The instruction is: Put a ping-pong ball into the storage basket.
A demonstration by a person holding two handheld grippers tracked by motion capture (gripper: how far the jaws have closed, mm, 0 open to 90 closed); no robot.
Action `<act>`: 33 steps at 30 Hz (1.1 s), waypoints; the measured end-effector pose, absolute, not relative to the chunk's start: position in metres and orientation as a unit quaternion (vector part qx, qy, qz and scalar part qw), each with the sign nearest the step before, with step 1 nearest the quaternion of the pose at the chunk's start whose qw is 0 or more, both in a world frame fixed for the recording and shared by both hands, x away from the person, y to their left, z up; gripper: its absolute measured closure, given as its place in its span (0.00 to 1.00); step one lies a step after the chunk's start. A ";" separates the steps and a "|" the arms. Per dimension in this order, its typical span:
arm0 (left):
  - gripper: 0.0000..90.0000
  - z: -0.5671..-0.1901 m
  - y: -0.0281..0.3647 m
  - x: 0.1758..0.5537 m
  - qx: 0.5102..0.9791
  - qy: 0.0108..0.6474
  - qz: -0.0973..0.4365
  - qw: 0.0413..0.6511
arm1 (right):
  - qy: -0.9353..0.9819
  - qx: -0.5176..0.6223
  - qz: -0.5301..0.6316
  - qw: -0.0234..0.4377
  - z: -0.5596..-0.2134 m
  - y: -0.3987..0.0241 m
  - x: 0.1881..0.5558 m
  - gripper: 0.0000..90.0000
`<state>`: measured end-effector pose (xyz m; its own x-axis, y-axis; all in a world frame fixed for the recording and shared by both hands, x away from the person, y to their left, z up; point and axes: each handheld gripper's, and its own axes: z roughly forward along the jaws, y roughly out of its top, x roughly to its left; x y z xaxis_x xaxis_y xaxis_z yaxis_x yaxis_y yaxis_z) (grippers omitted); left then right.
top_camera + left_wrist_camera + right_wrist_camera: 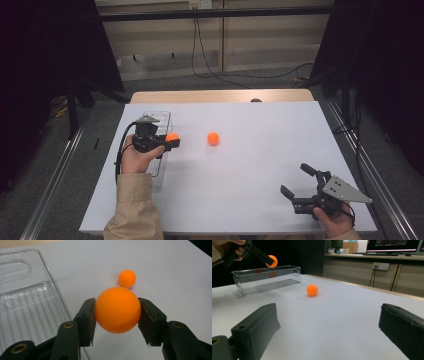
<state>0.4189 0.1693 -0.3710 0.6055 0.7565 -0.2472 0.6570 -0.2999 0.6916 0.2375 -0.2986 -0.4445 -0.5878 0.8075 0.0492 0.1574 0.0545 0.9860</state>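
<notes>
Two tongs: left tongs clamp an unmarked orange ball; right tongs gape wide, holding nothing.

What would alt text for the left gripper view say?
Two black jaws of the left gripper clamp an orange ball above a white table. A second orange ball rests beyond; a clear plastic bin sits at left.
</notes>
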 end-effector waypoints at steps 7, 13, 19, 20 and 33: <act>0.57 -0.371 0.173 0.419 0.804 0.440 0.066 0.395 | 0.671 0.359 0.586 0.277 -0.445 -0.299 0.237 0.02; 0.57 -0.370 0.176 0.419 0.802 0.443 0.070 0.394 | 0.672 0.359 0.586 0.277 -0.444 -0.298 0.237 0.02; 0.57 -0.371 0.176 0.419 0.801 0.445 0.074 0.393 | 0.672 0.359 0.586 0.277 -0.444 -0.298 0.237 0.02; 0.57 -0.371 0.177 0.419 0.802 0.444 0.074 0.392 | 0.672 0.359 0.586 0.277 -0.444 -0.298 0.237 0.02; 0.57 -0.371 0.181 0.419 0.801 0.450 0.080 0.386 | 0.672 0.359 0.586 0.276 -0.444 -0.298 0.237 0.02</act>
<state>0.4190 0.1812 -0.3710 0.5818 0.7832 -0.2195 0.6599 -0.2968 0.6902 0.2373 -0.2983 -0.4445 -0.5904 0.8056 0.0493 0.1583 0.0556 0.9858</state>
